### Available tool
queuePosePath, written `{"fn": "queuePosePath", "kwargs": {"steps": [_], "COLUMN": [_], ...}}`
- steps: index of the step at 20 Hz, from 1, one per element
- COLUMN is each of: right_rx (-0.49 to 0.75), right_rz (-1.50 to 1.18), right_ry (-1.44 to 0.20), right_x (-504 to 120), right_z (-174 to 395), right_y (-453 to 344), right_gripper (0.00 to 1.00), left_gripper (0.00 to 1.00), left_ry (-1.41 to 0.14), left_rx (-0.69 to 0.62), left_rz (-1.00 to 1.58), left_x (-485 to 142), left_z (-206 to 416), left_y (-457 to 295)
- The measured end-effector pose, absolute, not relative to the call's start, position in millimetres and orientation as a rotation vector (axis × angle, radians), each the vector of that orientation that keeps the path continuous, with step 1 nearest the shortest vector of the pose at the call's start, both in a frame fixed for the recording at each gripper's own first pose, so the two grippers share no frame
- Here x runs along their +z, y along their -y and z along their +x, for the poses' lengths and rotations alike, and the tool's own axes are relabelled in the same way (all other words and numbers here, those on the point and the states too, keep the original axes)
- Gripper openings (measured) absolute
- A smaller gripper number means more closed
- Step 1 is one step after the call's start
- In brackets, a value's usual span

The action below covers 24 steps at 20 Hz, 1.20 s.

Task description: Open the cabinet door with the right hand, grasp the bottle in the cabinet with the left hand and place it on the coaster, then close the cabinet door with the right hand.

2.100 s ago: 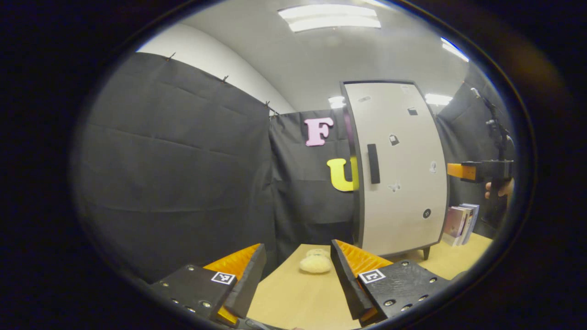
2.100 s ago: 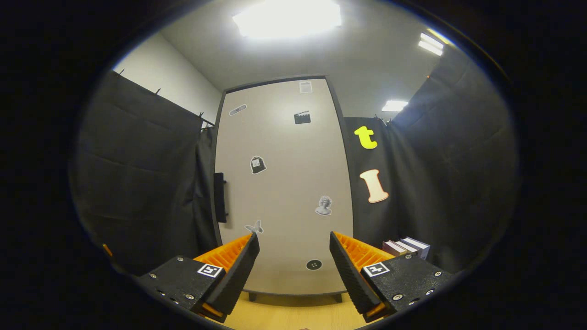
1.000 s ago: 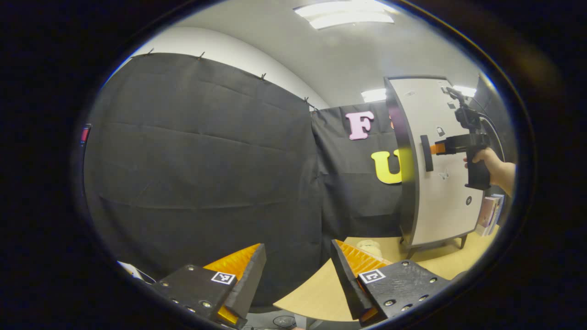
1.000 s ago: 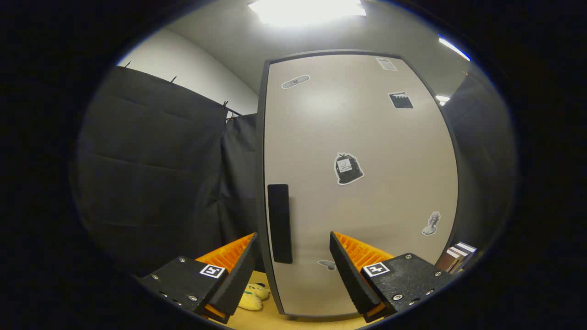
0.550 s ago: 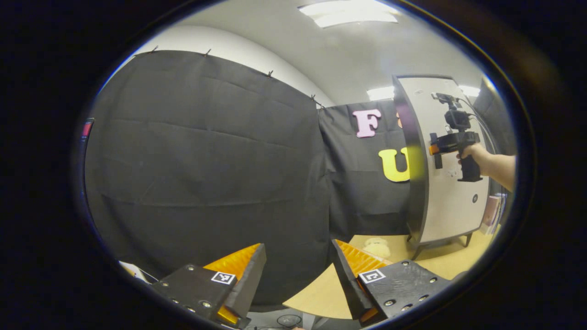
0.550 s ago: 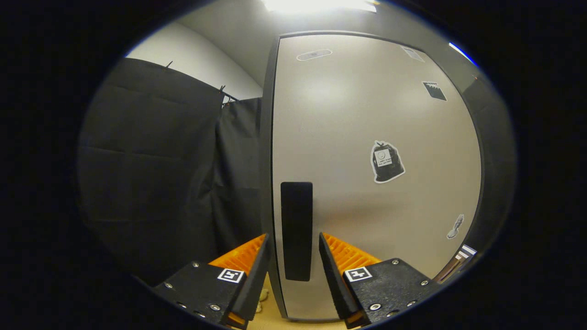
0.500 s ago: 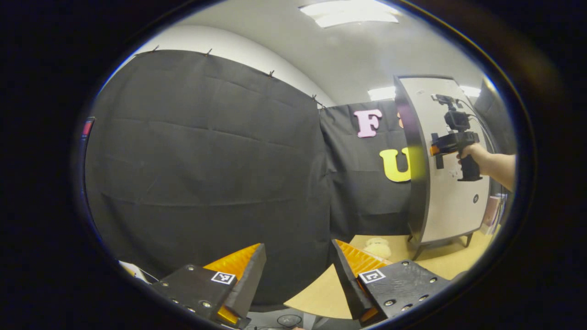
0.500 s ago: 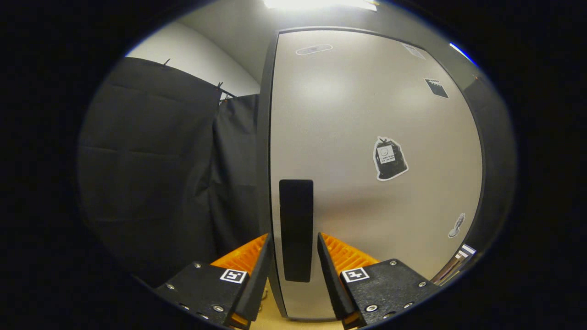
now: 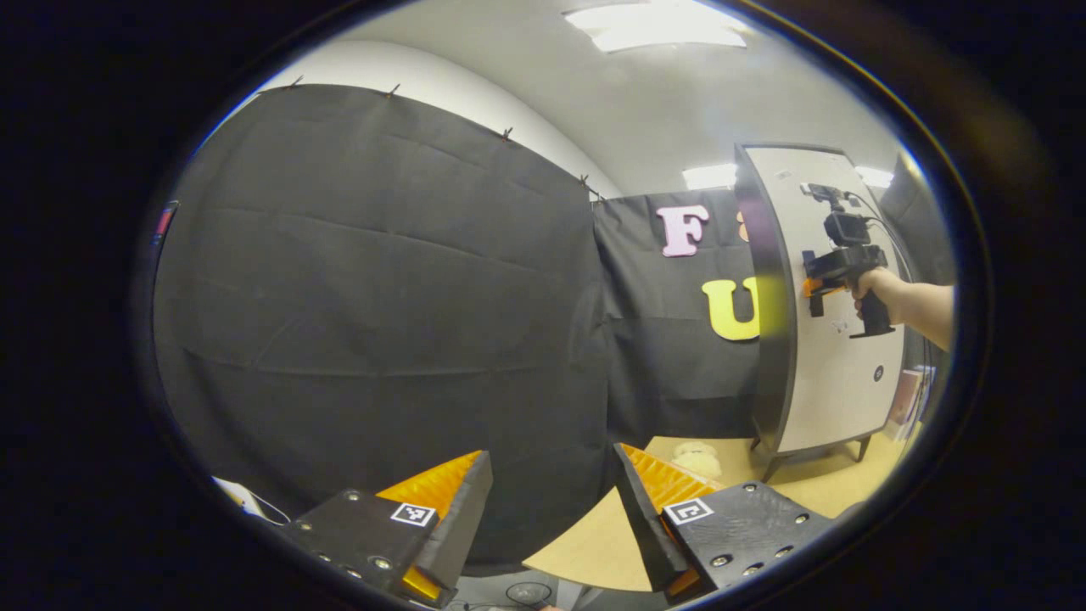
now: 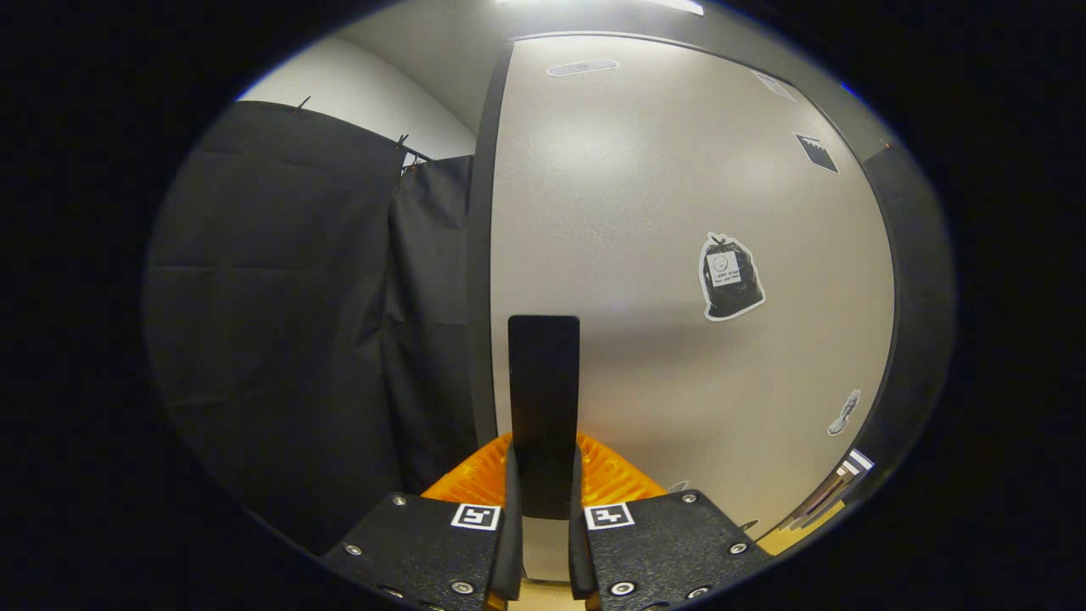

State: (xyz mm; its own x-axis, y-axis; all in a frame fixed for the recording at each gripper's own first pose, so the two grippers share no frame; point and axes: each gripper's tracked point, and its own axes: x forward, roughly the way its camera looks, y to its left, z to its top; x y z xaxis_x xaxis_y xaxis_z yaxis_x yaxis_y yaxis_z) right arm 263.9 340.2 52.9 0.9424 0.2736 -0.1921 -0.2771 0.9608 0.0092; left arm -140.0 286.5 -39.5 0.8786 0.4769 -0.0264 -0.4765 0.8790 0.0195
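Opening step — right gripper [image 10: 541, 501] clamped on the door handle [image 10: 543, 399], cabinet door [image 10: 679, 255] shut, left gripper [image 9: 551, 518] agape; next, likely pull outward.

Can't see inside the cabinet [image 9: 836, 373], door [image 10: 679, 280] flush and covering everything behind it. Handle [image 10: 543, 407] bottom end tucked away between the right gripper [image 10: 541, 526] fingers. Books [image 10: 836, 484] right of the cabinet cut off by the edge. Stickers on the door too tiny to make out in the left gripper view.
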Motion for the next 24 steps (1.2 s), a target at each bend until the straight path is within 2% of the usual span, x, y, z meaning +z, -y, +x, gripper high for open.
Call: {"fn": "queuePosePath", "kwargs": {"steps": [3,4,24], "right_rx": [0.308,0.318,0.462], "right_rz": [-0.003,-0.002,0.035], "right_ry": [-0.197,-0.196,-0.197], "right_x": [55.1,55.9,66.0], "right_z": [253.7,250.1,189.8], "right_y": [-339.4,-339.0,-307.4], "right_gripper": [0.22,0.22,0.22], "left_gripper": [0.82,0.87,0.88], "left_ry": [-0.018,-0.012,0.03], "left_rx": [0.463,0.451,0.259], "left_rz": [0.019,0.022,0.016], "left_x": [-33.2,-31.4,-15.8], "left_z": [-128.1,-125.0,-72.1], "left_y": [-274.3,-269.9,-194.6]}}
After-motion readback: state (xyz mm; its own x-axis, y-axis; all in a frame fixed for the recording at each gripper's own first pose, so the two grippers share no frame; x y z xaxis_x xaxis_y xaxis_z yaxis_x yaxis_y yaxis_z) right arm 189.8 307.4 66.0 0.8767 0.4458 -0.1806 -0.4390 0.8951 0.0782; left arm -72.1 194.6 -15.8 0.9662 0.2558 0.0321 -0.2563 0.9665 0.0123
